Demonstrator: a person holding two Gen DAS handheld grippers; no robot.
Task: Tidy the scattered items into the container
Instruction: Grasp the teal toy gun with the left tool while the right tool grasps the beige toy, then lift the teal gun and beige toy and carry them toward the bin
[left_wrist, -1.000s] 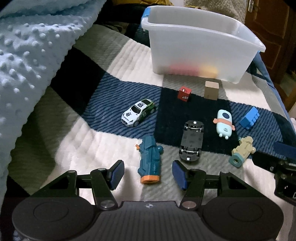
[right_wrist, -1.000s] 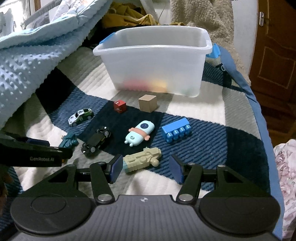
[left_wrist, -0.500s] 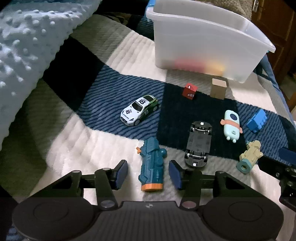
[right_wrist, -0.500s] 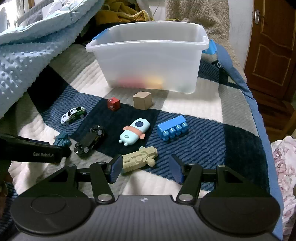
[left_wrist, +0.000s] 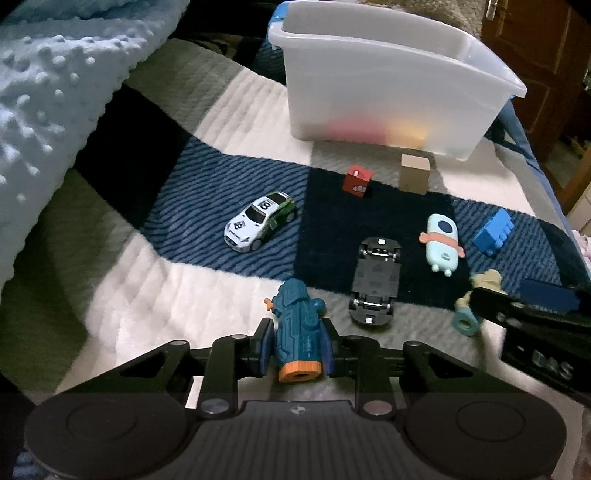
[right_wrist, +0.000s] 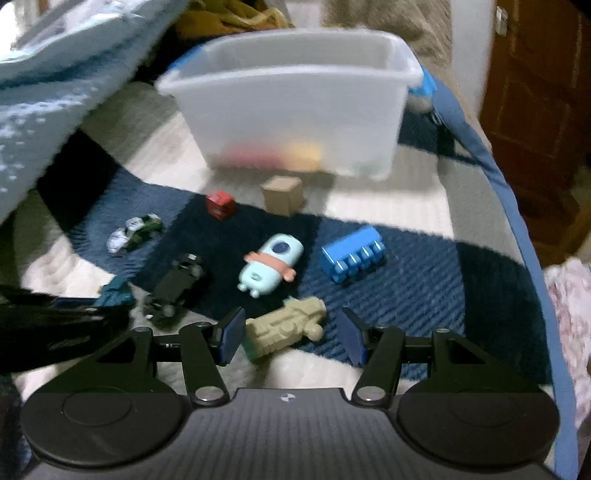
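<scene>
My left gripper clamps the teal toy blaster; my right gripper hangs spread around the beige toy blaster, before the bin.

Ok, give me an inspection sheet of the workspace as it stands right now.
Surface: checked quilt, soft.
Job's things: bin holds a few toys; white car, upturned black car, red cube, wooden block, blue brick, pale capsule toy loose.
Clutter: dotted blanket.
Grippers: left tongs shut on teal toy; right tongs open around beige toy.
Cables: nothing seen.
Surroundings: wooden door.
</scene>
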